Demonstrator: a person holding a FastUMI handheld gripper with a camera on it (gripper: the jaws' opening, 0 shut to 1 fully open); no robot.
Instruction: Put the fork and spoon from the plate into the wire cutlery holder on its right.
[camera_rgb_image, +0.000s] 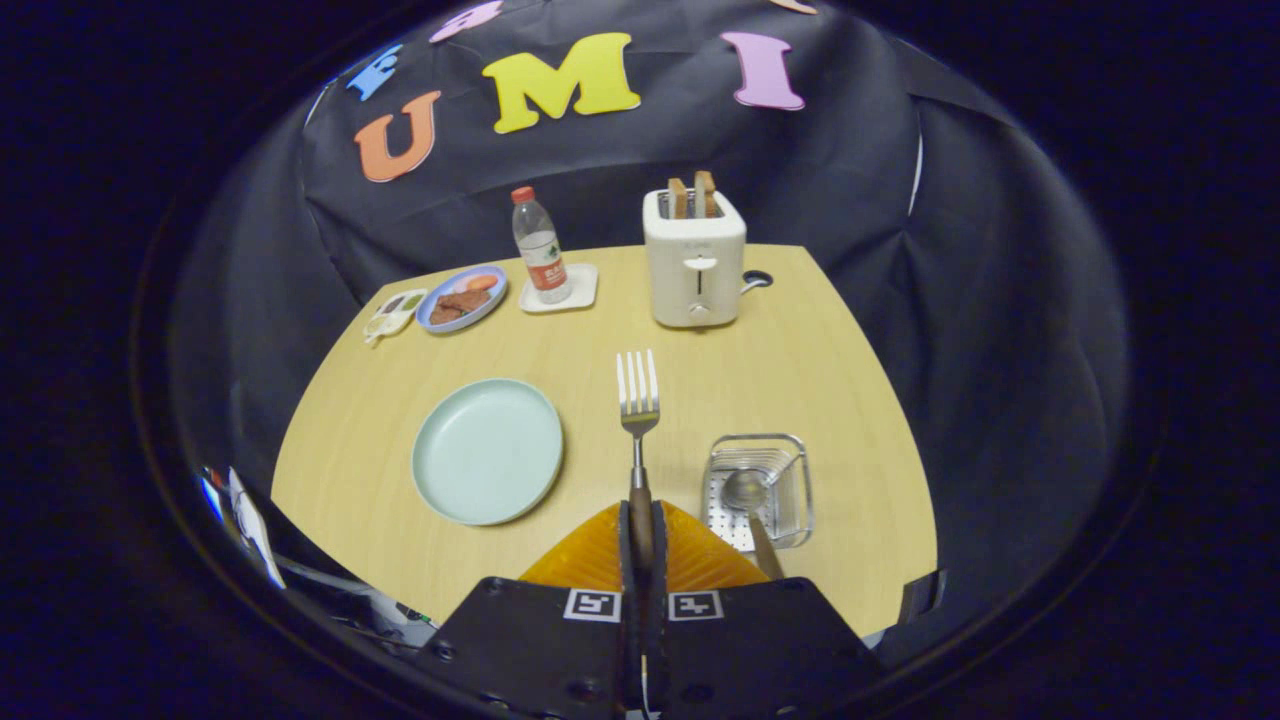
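Holding the fork (638, 400) by its handle, the gripper (640, 535) has its fingers closed nearly together w/ only the handle's width between them. Tines point straight ahead, well beyond the fingertips and clear of the table (850, 400).

Spoon (748, 495) is already in the wire cutlery holder (758, 488), just ahead and to the right of the fingers, bowl down inside, handle leaning out toward the gripper. Plate (487, 450) sits ahead-left, bare, so the fork is the last item to go in.

Risks as I judge them:
- Grip looks narrow, only on the handle end. A long fork out front could pivot or slide between the pads if swung fast, esp. when tipped to drop in.
- Spoon handle sticks out on the near side of the holder. Coming in from this side, the fork or a finger could knock it, tip the spoon out or shove the holder.
- Holder looks light, wire walls. Tines may catch on the rim or the perforated base and drag it.
- Letting go too high or too flat: fork could bounce off the rim onto the table.

Toaster (695, 262), bottle (540, 248) and food dish (462, 298) sit far beyond the tines, prob. no factor.
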